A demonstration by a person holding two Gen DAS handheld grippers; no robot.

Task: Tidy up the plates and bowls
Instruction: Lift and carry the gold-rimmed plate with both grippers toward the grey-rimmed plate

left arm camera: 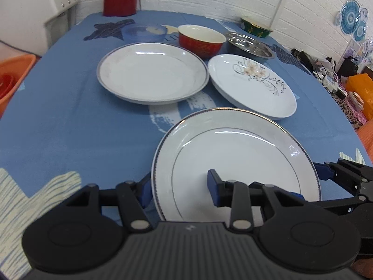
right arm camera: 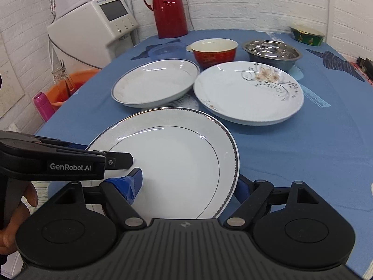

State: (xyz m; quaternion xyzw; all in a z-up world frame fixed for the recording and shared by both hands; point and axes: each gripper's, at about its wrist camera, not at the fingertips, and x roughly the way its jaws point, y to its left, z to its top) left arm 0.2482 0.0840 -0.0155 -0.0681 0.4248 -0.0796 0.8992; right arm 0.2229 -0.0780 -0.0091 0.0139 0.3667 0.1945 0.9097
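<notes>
A red thermos jug [right arm camera: 169,7] stood at the far edge of the blue tablecloth [right arm camera: 303,144]. Left of the jug sat a white appliance [right arm camera: 93,30]; below that, an orange basin [right arm camera: 67,88].

Both grippers sit low and level, the left gripper [left arm camera: 179,184] and right gripper [right arm camera: 190,182] each with jaws spread wide, one finger above and one below the same rim.

Nearest, a gold-rimmed white plate [right arm camera: 177,163]; behind it a grey-rimmed plate [right arm camera: 155,82], floral plate [right arm camera: 248,93], red bowl [right arm camera: 214,51], steel bowl [right arm camera: 271,52].
</notes>
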